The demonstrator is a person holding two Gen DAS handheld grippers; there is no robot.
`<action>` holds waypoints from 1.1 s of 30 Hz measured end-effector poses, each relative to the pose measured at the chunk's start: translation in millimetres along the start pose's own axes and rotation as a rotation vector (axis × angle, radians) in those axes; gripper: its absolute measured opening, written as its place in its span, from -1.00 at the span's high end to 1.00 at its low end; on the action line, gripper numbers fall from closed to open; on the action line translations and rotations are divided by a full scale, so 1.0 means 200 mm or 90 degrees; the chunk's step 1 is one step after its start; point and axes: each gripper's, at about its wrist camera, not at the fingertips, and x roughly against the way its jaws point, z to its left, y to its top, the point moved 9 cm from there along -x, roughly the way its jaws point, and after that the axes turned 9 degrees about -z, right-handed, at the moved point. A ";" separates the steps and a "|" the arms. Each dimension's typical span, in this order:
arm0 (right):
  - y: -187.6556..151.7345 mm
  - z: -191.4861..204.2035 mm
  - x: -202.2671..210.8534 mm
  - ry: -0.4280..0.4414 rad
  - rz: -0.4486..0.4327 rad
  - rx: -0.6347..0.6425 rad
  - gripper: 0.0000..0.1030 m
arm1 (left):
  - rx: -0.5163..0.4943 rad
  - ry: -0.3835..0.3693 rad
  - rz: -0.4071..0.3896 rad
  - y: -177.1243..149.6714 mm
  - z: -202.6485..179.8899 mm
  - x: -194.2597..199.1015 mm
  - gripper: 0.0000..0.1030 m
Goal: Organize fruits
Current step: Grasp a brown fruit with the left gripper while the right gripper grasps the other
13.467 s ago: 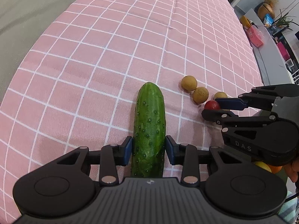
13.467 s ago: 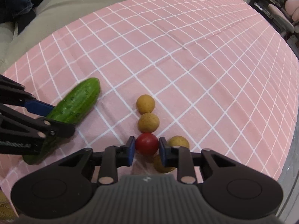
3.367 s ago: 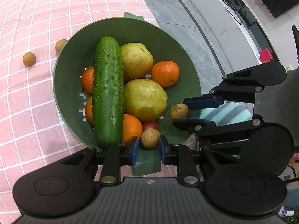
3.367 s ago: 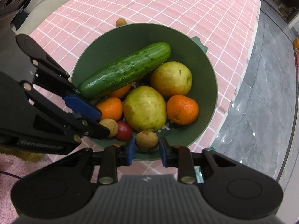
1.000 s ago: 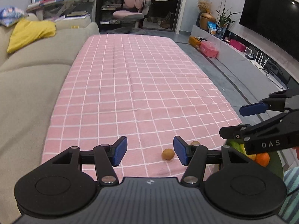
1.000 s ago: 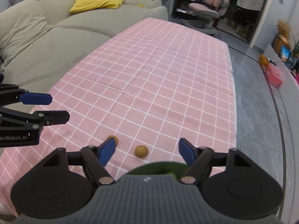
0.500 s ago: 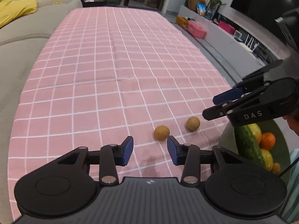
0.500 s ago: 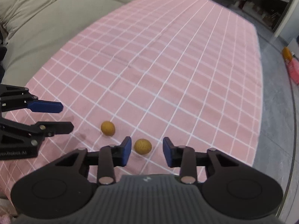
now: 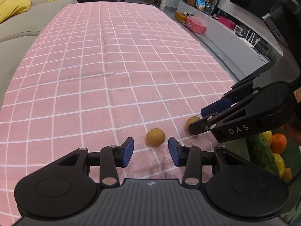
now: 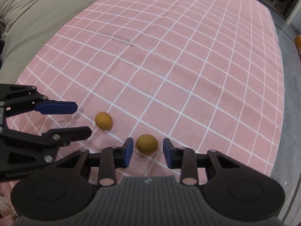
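Note:
Two small round brown fruits lie on the pink checked cloth. My left gripper (image 9: 151, 151) is open, and one brown fruit (image 9: 156, 137) sits just ahead of the gap between its blue pads. My right gripper (image 10: 147, 152) is open around the other brown fruit (image 10: 147, 144), which lies between its fingertips on the cloth. In the left wrist view the right gripper (image 9: 203, 119) partly hides that second fruit (image 9: 191, 121). In the right wrist view the left gripper (image 10: 79, 117) is at the left, close to the first fruit (image 10: 103, 121).
A green bowl (image 9: 237, 148) at the right edge of the left wrist view holds a cucumber (image 9: 260, 153), oranges (image 9: 279, 143) and yellow-green pears. A beige sofa (image 10: 37, 18) borders the cloth on the left. The grey floor (image 10: 291, 113) drops off to the right.
Both grippers have dropped lower and closer to the two brown fruits. Each fruit now sits at the mouth of a gripper. The jaws stay open.

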 end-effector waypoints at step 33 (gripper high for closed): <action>-0.04 -0.02 -0.01 0.012 -0.023 -0.057 0.53 | 0.025 0.015 -0.018 0.01 0.02 -0.05 0.47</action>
